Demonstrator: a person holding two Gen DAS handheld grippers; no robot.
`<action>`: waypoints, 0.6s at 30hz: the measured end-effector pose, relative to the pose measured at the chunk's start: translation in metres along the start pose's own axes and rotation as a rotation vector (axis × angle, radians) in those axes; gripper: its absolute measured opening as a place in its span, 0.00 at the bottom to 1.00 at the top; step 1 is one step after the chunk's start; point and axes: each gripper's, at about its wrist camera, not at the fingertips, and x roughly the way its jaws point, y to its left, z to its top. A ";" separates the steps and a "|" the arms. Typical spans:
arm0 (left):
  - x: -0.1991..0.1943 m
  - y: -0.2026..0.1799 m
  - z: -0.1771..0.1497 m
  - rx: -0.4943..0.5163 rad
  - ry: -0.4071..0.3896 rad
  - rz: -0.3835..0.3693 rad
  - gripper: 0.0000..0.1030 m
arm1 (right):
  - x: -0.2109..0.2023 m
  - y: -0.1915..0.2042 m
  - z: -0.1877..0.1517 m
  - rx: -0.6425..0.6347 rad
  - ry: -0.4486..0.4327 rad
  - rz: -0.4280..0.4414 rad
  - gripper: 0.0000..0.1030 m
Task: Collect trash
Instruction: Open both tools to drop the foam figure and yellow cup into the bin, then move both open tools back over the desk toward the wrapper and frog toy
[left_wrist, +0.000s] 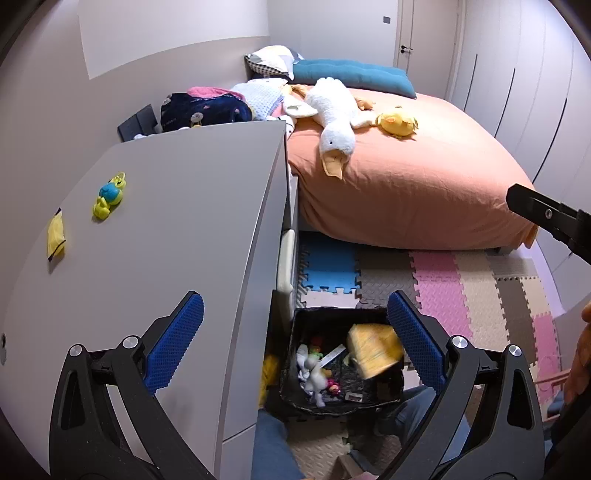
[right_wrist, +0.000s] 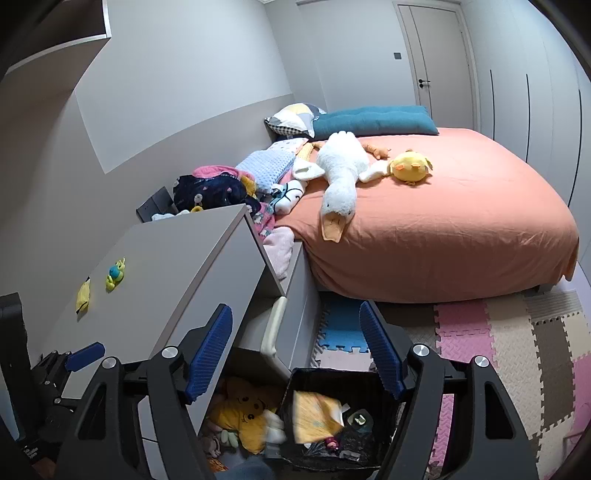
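A black-lined trash bin (left_wrist: 338, 314) (right_wrist: 332, 373) stands on the floor beside the grey desk. A blurred yellow packet (left_wrist: 373, 349) (right_wrist: 314, 415) is inside it, above small scraps and wrappers. My left gripper (left_wrist: 295, 343) is open above the bin and the desk edge, nothing between its blue pads. My right gripper (right_wrist: 295, 354) is also open over the bin, its pads bare. A yellow wrapper (left_wrist: 55, 236) (right_wrist: 83, 295) lies on the desk top near its left end. The right gripper's tip (left_wrist: 546, 214) shows at the right edge of the left wrist view, and the left gripper (right_wrist: 81, 356) at the lower left of the right wrist view.
A yellow and blue toy (left_wrist: 109, 195) (right_wrist: 115, 275) lies beside the wrapper on the desk (left_wrist: 184, 221). A yellow plush (right_wrist: 243, 413) sits under the desk. The bed (left_wrist: 424, 192) carries a goose plush, a yellow chick and blankets. Foam mats (left_wrist: 461, 295) cover the floor. A person's legs (left_wrist: 273, 446) stand by the bin.
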 end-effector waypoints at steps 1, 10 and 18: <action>0.000 0.001 0.000 -0.006 0.001 0.000 0.94 | 0.000 0.000 0.000 -0.002 -0.001 0.002 0.71; 0.002 0.010 -0.001 -0.021 0.006 0.028 0.94 | 0.007 0.011 -0.002 -0.028 0.010 0.032 0.72; 0.008 0.032 0.000 -0.060 0.022 0.049 0.94 | 0.025 0.033 -0.003 -0.071 0.046 0.051 0.72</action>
